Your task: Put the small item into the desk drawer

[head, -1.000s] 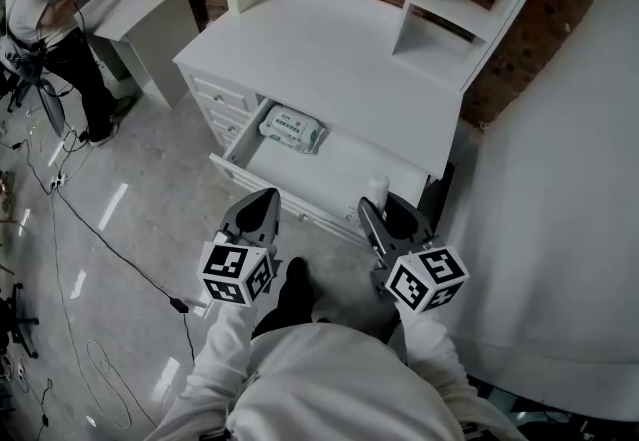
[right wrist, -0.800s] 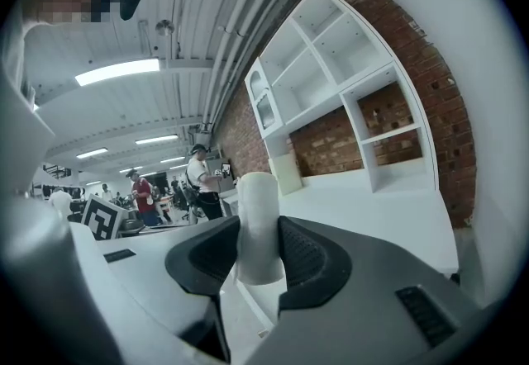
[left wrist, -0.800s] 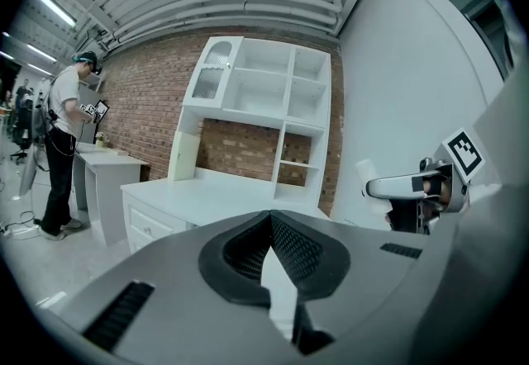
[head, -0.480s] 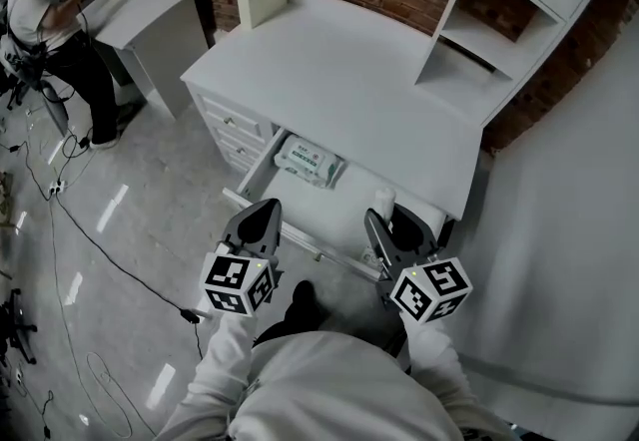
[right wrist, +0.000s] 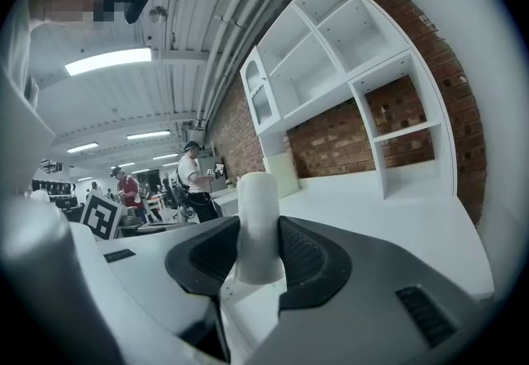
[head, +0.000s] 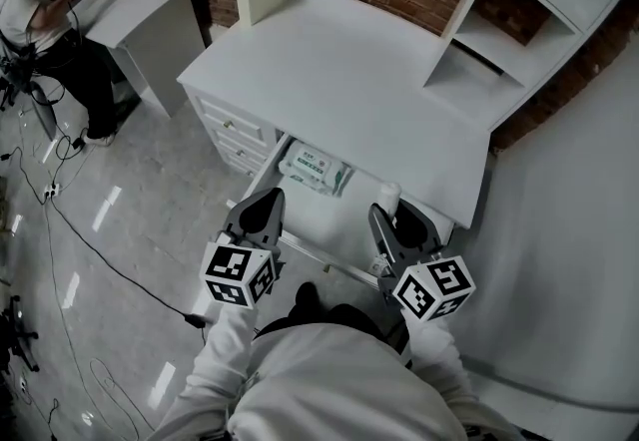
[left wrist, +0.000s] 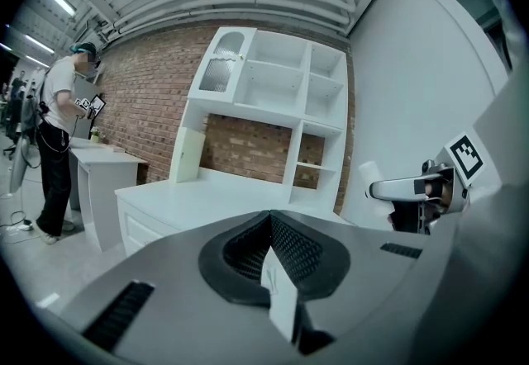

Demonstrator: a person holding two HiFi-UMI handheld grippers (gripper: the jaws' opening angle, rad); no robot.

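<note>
Pinching a small white bottle (right wrist: 258, 223) between its ribbed pads, the right gripper (head: 391, 215) hangs over the right end of the open desk drawer (head: 334, 213). The bottle's long axis runs up out of the jaws, and its rounded top pokes past their tips. The drawer's bare floor seems to lie just below and ahead of it, so the coming move is likely a short drop. A pack of wipes (head: 318, 167) lies at the drawer's left end, well apart from the bottle. The left gripper (head: 262, 212) hovers near the drawer's front rail, its jaws pressed together on nothing.
</note>
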